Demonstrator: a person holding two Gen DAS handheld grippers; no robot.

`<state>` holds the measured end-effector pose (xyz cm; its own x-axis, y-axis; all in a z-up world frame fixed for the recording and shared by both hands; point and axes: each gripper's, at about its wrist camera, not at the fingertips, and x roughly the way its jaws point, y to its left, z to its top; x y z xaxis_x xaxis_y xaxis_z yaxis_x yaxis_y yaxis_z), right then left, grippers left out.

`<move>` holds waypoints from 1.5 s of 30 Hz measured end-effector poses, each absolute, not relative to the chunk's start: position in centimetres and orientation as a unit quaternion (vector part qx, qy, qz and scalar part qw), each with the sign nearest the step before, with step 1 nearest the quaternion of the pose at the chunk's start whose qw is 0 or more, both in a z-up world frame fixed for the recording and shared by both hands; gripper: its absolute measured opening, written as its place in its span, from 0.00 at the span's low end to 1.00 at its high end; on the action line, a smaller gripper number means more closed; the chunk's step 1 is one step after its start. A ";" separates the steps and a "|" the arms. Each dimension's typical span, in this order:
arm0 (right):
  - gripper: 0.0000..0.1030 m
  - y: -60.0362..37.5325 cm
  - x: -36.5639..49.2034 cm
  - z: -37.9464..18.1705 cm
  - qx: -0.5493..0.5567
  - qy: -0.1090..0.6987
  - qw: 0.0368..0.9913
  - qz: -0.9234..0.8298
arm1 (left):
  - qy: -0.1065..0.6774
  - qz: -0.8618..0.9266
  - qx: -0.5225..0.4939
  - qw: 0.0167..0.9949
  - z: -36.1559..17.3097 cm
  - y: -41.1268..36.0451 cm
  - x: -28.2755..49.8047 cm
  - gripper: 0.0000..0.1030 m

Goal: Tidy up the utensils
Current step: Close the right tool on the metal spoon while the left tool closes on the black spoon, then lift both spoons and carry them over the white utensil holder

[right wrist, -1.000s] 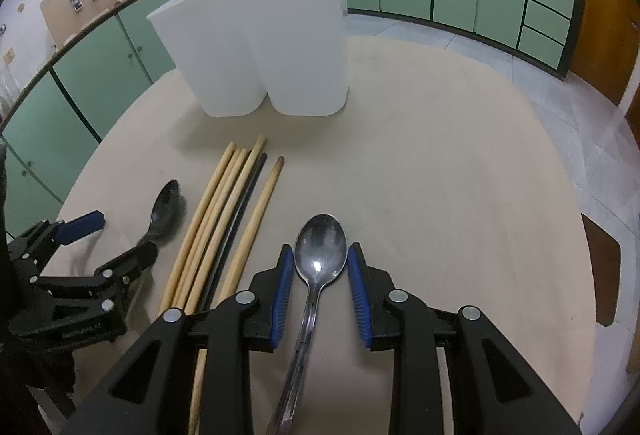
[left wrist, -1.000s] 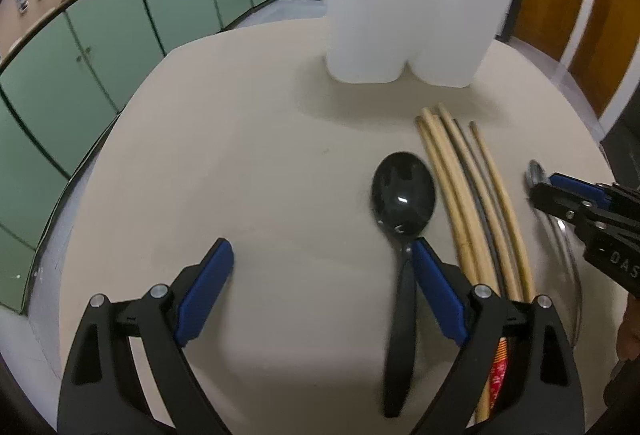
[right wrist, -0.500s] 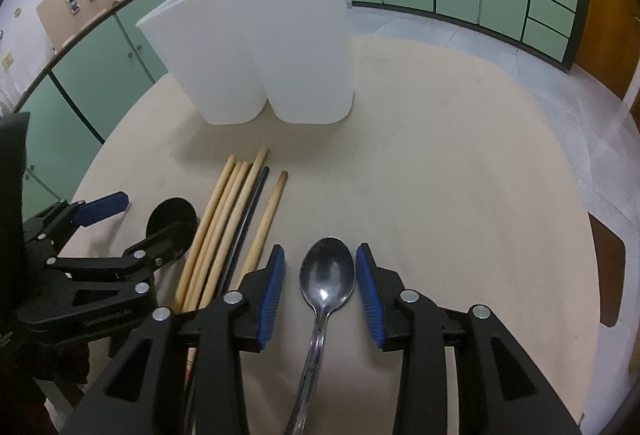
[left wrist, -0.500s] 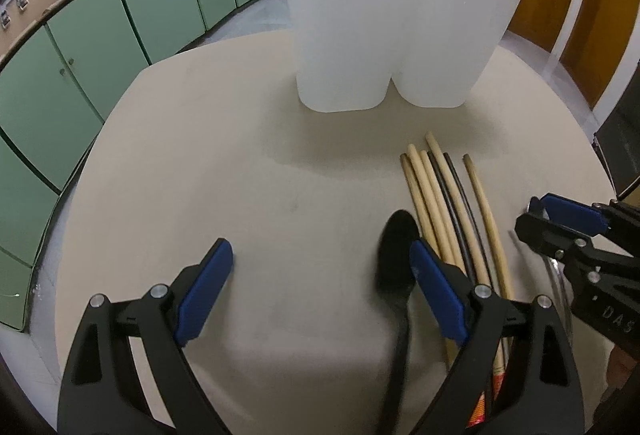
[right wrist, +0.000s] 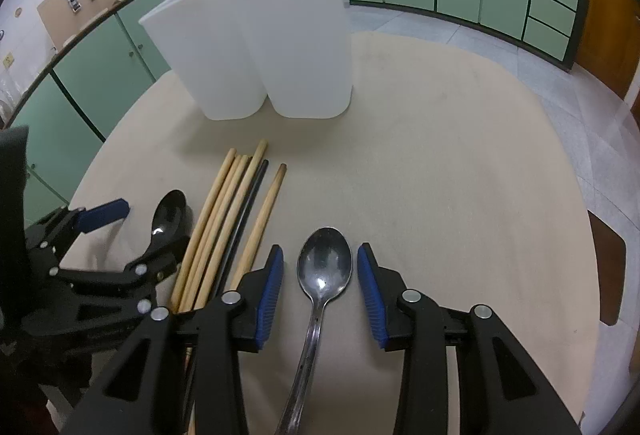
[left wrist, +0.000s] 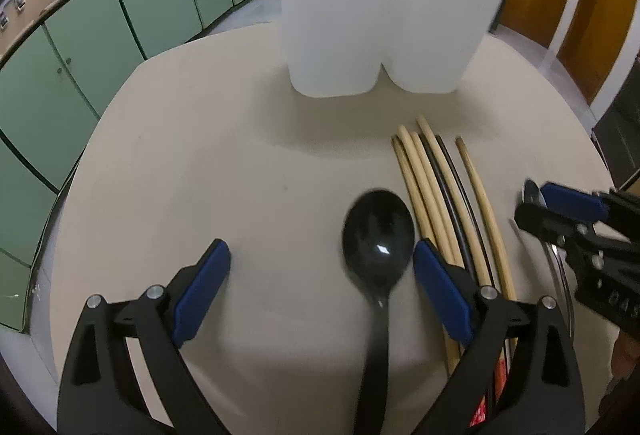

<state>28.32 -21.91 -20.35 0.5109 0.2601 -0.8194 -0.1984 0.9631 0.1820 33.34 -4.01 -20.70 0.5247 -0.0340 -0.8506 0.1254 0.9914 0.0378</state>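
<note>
On the bench: every utensil lies flat on the bench (right wrist: pixel 460 155); none stands in the white holder (right wrist: pixel 280 47) that I can see, its inside being hidden.
Left gripper (left wrist: pixel 320 271): fingers wide, the black spoon (left wrist: pixel 378 231) between them, ungripped.
Right gripper (right wrist: pixel 320 271): fingers narrower, flanking the metal spoon (right wrist: pixel 325 263) without touching it.
Chopsticks (right wrist: pixel 228 219): bundled between the two spoons, untouched.
Progress: by my reckoning barely begun; both spoons and all chopsticks remain to be placed.
</note>
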 end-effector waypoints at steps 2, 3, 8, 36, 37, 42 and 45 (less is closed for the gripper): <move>0.37 -21.8 28.6 -20.3 0.030 0.478 0.868 0.132 | 0.486 -0.044 0.046 0.872 -20.8 -4.0 34.1 0.89; 0.37 -21.7 28.7 -20.3 0.028 0.479 0.868 0.131 | 0.487 -0.043 0.046 0.871 -20.7 -4.1 34.5 0.89; 0.37 -21.2 29.4 -20.3 0.018 0.486 0.864 0.128 | 0.491 -0.050 0.041 0.869 -20.6 -4.5 34.5 0.77; 0.26 -25.5 25.1 -9.1 0.073 0.273 0.938 0.198 | 0.248 -0.137 -0.043 0.958 -8.8 -3.0 25.9 0.33; 0.26 -25.6 25.3 -8.6 0.075 0.267 0.940 0.199 | 0.240 -0.137 -0.043 0.960 -8.3 -3.2 26.0 0.33; 0.26 -26.1 26.3 -4.9 0.080 0.231 0.947 0.209 | 0.194 -0.131 -0.044 0.971 -5.7 -4.8 29.1 0.33; 0.26 -26.3 27.6 -2.5 0.082 0.213 0.950 0.215 | 0.161 -0.120 -0.034 0.979 -3.7 -5.5 31.4 0.33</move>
